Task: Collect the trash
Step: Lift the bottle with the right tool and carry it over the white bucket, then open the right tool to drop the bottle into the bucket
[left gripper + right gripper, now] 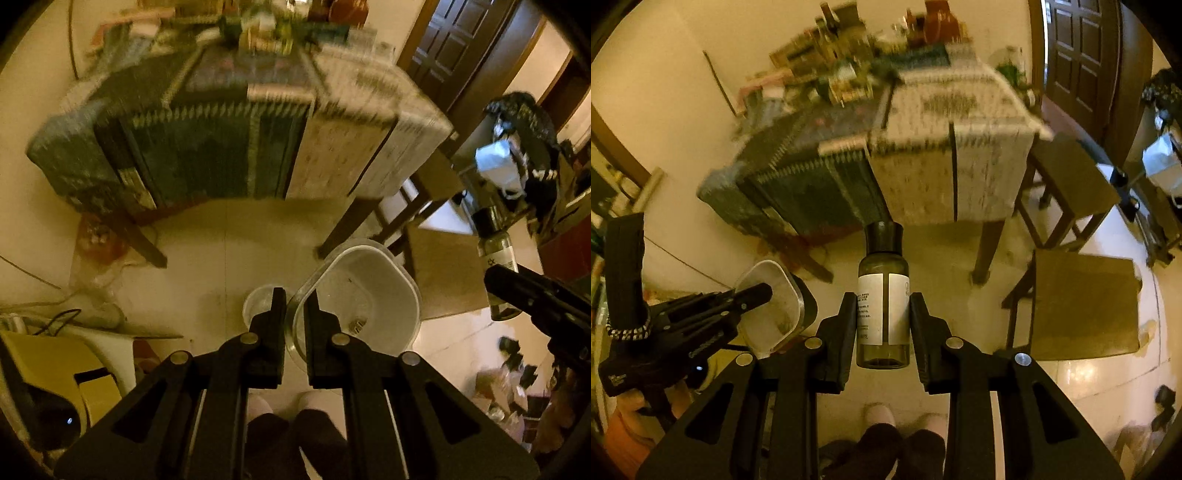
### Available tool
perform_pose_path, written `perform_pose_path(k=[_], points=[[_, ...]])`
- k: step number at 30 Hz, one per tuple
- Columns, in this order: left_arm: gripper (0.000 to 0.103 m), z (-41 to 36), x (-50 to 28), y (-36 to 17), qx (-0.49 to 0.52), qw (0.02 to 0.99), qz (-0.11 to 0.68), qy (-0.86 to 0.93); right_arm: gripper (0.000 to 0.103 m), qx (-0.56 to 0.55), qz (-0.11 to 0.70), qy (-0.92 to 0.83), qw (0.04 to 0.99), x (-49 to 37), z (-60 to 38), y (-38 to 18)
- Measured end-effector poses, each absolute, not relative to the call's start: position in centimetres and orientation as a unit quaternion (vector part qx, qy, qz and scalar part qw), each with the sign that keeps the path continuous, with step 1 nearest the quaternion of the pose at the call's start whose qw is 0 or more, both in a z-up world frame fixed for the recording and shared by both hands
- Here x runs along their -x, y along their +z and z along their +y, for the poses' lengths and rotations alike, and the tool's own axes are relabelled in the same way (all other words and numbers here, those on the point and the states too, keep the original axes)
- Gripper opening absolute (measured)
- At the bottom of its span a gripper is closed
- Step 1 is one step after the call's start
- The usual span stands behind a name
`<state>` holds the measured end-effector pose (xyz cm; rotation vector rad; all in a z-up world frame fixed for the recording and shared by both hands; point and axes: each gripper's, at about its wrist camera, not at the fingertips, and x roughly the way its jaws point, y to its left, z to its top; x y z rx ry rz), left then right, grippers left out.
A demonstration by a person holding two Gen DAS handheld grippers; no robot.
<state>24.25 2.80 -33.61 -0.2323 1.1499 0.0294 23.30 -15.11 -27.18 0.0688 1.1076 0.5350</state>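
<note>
Downward-tilted, left gripper (295,302) pinching container (369,295) rim, right gripper (882,306) clamping bottle (882,295)

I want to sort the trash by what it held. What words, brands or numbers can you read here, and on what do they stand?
Nothing reads clearly.
White label on the dark bottle in the right gripper: several lines of small print, too blurred to read.
Same bottle in the left wrist view: a small white mark, not legible.
Body of the left gripper: small pale print, too small to read.
Clear plastic container: no text shows.
</note>
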Motion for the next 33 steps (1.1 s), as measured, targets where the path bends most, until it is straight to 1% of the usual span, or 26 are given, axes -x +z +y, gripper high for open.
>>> perform_pose_path(k=[2, 3, 5, 11, 15, 19, 21, 24, 26, 27, 28, 29, 30, 31, 33], points=[[0.008, 3.6, -25.0, -36.2, 0.112, 0.825, 0.553, 0.010, 0.026, -0.029, 0.531, 0.247, 0.810, -23.9, -14.3, -29.6], [0.008, 4.1, -25.3, -38.5, 0.113, 0.820, 0.561, 0.009, 0.026, -0.029, 0.537, 0.246, 0.807, -24.1, -13.8, -30.9], [0.008, 4.9, -25.8, -41.3, 0.117, 0.812, 0.572, 0.006, 0.026, -0.026, 0.549, 0.240, 0.800, -24.7, -12.6, -34.3], [0.008, 7.1, -27.0, -52.5, 0.126, 0.784, 0.608, 0.008, 0.026, -0.026, 0.576, 0.237, 0.782, -25.8, -9.9, -42.8], [0.008, 8.2, -27.5, -58.8, 0.134, 0.776, 0.617, 0.016, 0.026, -0.018, 0.592, 0.249, 0.766, -26.3, -8.2, -48.8], [0.008, 8.6, -28.4, -63.5, 0.131, 0.774, 0.620, 0.019, 0.026, -0.021, 0.591, 0.262, 0.762, -27.2, -7.4, -53.4], [0.008, 8.6, -28.9, -65.1, 0.131, 0.772, 0.621, 0.019, 0.026, -0.018, 0.586, 0.264, 0.766, -27.6, -7.1, -54.6], [0.008, 8.4, -29.5, -66.7, 0.148, 0.769, 0.621, 0.014, 0.026, -0.014, 0.580, 0.269, 0.769, -28.0, -6.8, -56.1], [0.008, 8.1, -29.8, -66.8, 0.152, 0.773, 0.616, 0.011, 0.026, -0.025, 0.577, 0.279, 0.767, -28.3, -7.1, -56.7], [0.009, 8.0, -29.9, -66.8, 0.153, 0.777, 0.611, 0.007, 0.027, -0.033, 0.575, 0.285, 0.766, -28.4, -7.3, -56.7], [0.018, 7.9, -30.0, -66.8, 0.152, 0.778, 0.610, 0.006, 0.032, -0.038, 0.576, 0.291, 0.763, -28.4, -7.4, -56.8], [0.034, 7.9, -30.1, -66.9, 0.155, 0.775, 0.612, 0.006, 0.035, -0.039, 0.578, 0.293, 0.761, -28.5, -7.3, -57.0], [0.044, 7.9, -30.2, -67.1, 0.158, 0.772, 0.616, 0.008, 0.045, -0.039, 0.579, 0.289, 0.761, -28.5, -7.6, -56.9], [0.051, 8.0, -30.2, -67.1, 0.164, 0.770, 0.617, 0.010, 0.054, -0.038, 0.580, 0.282, 0.763, -28.6, -7.6, -56.9], [0.051, 8.2, -30.2, -66.6, 0.172, 0.769, 0.616, 0.010, 0.055, -0.037, 0.581, 0.271, 0.766, -28.6, -7.5, -56.6]])
